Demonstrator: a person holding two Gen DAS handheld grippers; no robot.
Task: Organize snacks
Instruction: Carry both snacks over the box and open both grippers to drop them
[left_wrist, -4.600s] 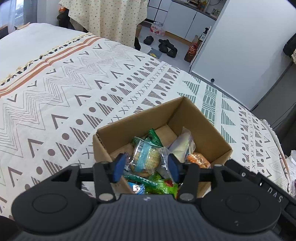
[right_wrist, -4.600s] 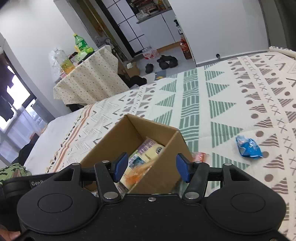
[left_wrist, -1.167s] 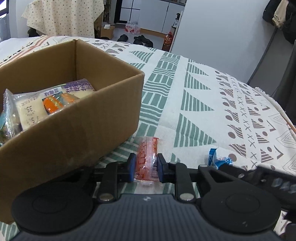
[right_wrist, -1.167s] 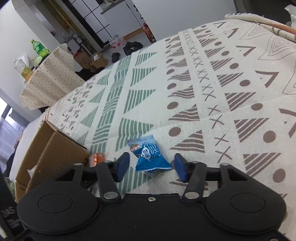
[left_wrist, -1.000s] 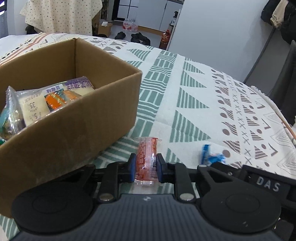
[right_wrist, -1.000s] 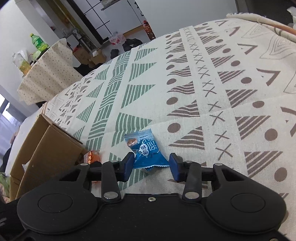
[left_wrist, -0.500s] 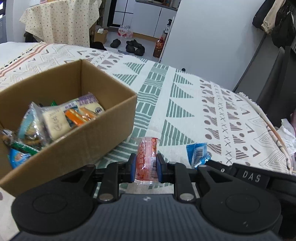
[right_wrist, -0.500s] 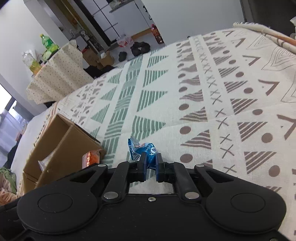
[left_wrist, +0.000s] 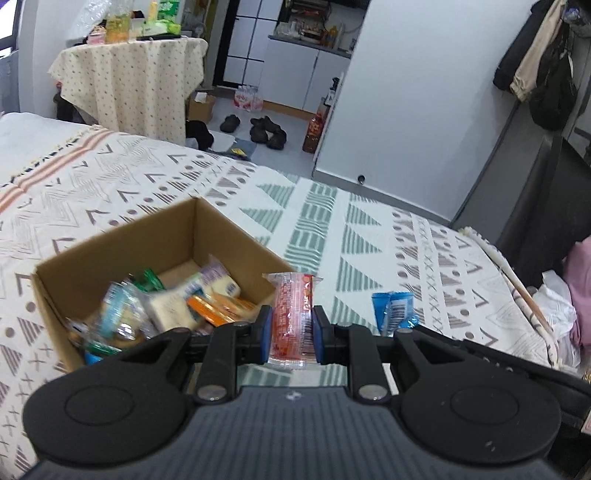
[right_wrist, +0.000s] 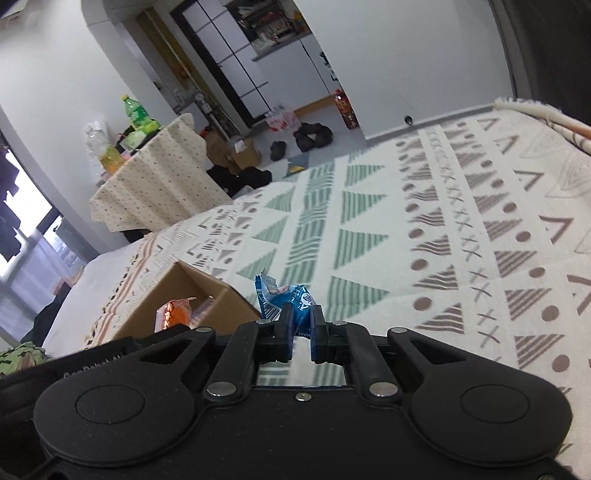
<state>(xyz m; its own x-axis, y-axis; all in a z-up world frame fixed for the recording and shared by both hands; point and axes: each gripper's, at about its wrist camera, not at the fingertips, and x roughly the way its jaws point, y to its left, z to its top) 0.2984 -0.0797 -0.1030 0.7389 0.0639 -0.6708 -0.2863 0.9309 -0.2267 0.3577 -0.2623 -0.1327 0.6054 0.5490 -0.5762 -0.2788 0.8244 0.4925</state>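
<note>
My left gripper (left_wrist: 291, 334) is shut on a red snack packet (left_wrist: 292, 314) and holds it up above the bed, just right of the open cardboard box (left_wrist: 229, 236). The box holds several snacks (left_wrist: 173, 306). My right gripper (right_wrist: 301, 325) is shut on a blue snack packet (right_wrist: 291, 301), lifted off the patterned bedspread (right_wrist: 424, 229). The blue packet also shows in the left wrist view (left_wrist: 393, 310), to the right of my left gripper. The red packet (right_wrist: 173, 312) and the box (right_wrist: 173, 291) show at the left of the right wrist view.
The box stands on a bed with a patterned bedspread (left_wrist: 332, 218). Past the bed's far edge are a table with a dotted cloth (left_wrist: 129, 85), shoes on the floor (left_wrist: 266, 129) and a white wall (left_wrist: 406, 92). A dark cabinet (left_wrist: 535, 192) stands at the right.
Both grippers have risen with their packets. My left gripper now looks down into the box from higher up. My right gripper shut on the blue packet and lifted it.
</note>
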